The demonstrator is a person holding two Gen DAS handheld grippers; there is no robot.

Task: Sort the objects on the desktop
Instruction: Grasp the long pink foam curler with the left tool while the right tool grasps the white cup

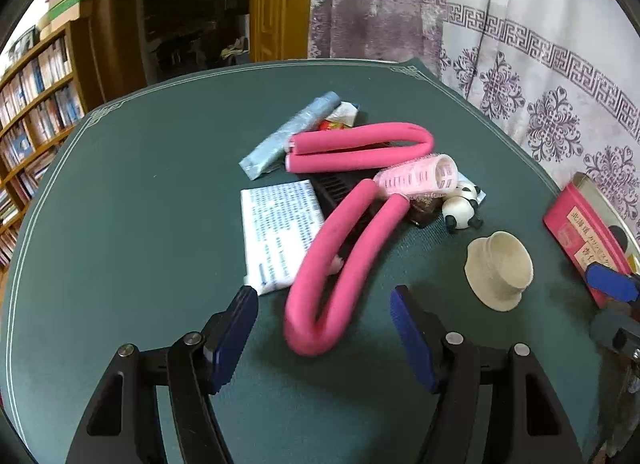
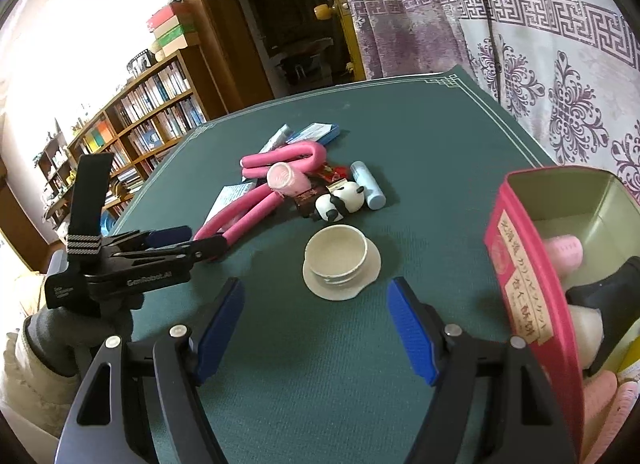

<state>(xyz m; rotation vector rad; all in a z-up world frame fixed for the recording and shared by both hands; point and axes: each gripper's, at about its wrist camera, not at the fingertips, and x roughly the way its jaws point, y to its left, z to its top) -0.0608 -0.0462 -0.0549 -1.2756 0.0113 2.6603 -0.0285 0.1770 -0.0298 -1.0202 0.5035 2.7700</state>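
Observation:
A pink foam rod, bent into a U, lies on the green table. Its bend sits between the blue pads of my left gripper, which is open and clear of the foam on both sides. In the right wrist view the left gripper straddles that rod. My right gripper is open and empty, just short of a cream cup on its saucer. A red tin stands open at the right with a pink roller inside.
The pile holds a second folded pink rod, a pink hair roller, panda figures, a white printed packet, a blue-grey packet and a pale blue tube. Bookshelves stand left, a curtain right.

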